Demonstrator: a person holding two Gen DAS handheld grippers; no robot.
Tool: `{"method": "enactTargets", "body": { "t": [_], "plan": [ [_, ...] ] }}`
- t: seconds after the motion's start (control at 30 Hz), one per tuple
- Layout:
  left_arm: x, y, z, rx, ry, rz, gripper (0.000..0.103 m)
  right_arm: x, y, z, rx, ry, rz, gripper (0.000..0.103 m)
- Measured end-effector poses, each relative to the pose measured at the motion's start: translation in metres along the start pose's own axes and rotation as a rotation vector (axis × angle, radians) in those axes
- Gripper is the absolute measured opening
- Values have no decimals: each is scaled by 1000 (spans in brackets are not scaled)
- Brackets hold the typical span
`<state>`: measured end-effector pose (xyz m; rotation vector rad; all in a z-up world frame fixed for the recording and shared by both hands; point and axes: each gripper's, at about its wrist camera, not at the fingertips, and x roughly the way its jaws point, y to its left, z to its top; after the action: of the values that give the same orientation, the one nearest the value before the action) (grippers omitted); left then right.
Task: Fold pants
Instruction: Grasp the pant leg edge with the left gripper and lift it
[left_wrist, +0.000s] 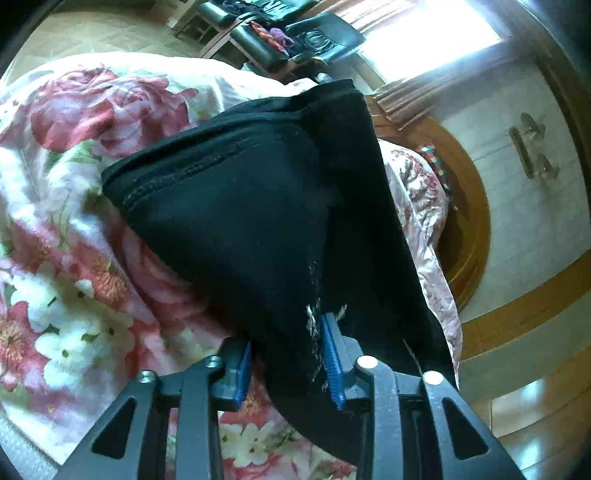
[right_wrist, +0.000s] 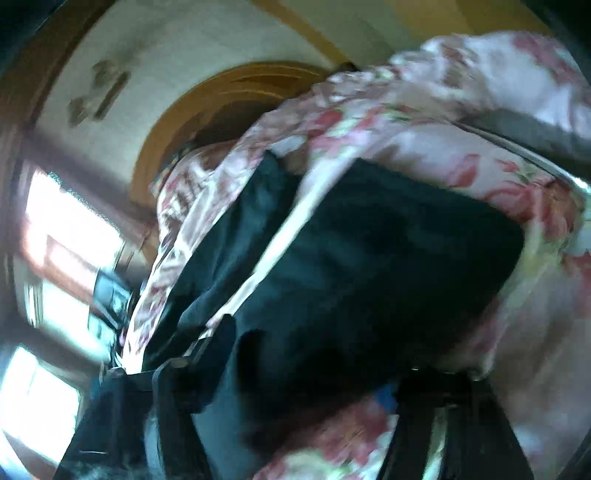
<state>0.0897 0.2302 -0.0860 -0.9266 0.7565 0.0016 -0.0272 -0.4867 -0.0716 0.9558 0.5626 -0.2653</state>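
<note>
1. Sunlit bedroom: a bed spread with a rose-and-white floral quilt (left_wrist: 74, 206) fills the left wrist view, with a bright window (left_wrist: 424, 40) and dark leather seating (left_wrist: 295, 40) far ahead of the claw.
2. A curved wooden headboard (left_wrist: 476, 221) rises to the right of the left claw, against a pale wall.
3. Black pants (left_wrist: 258, 206) lie bunched on the quilt directly ahead of the left claw (left_wrist: 284, 354), a stitched hem running across the upper left of the heap.
4. Cloth from the pants passes between the blue pads (left_wrist: 332, 362) of the left claw. The right pad lies against the fabric beside pale frayed threads; the left pad stands just clear of it, so the jaws are narrowly parted, not clamped.
5. From the right wrist, heavily blurred, the pants (right_wrist: 388, 266) spread as a broad dark panel ahead of the right claw (right_wrist: 314, 387), with a second dark strip off to its left across a band of quilt (right_wrist: 424, 122).
6. Dark cloth drapes over the left finger of the right claw and hangs between both fingers. Blur hides the pads, so whether they grip cannot be told.
7. Behind, the same headboard (right_wrist: 236, 88) arches above the right claw.
</note>
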Motion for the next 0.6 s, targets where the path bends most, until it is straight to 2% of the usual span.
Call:
{"method": "enactTargets", "body": {
  "t": [0.03,0.07,0.13,0.23,0.37,0.43,0.5,0.6],
  "plan": [
    [1,1,1,-1,13,4,12,2,1,3,-17,11,-18,32],
    [0,-2,2,3,15,7,11,3,6,6,-67,25,-40,16],
    [-11,-13,3,44,-14,8,10,-5,21,10,-153,5,-74,10],
    [-34,-28,6,106,-53,-2,9,-30,40,18,-226,-62,-61,9],
    [-61,-39,0,176,-48,16,9,-60,49,19,-274,-111,-68,9],
    [-68,-36,-7,212,-35,39,9,-64,45,18,-302,-100,-91,9],
    [-62,-28,-14,231,-9,81,9,-55,37,11,-349,-71,-162,9],
    [-47,-2,-21,165,32,114,10,-40,17,2,-351,-36,-229,9]
  ]
}}
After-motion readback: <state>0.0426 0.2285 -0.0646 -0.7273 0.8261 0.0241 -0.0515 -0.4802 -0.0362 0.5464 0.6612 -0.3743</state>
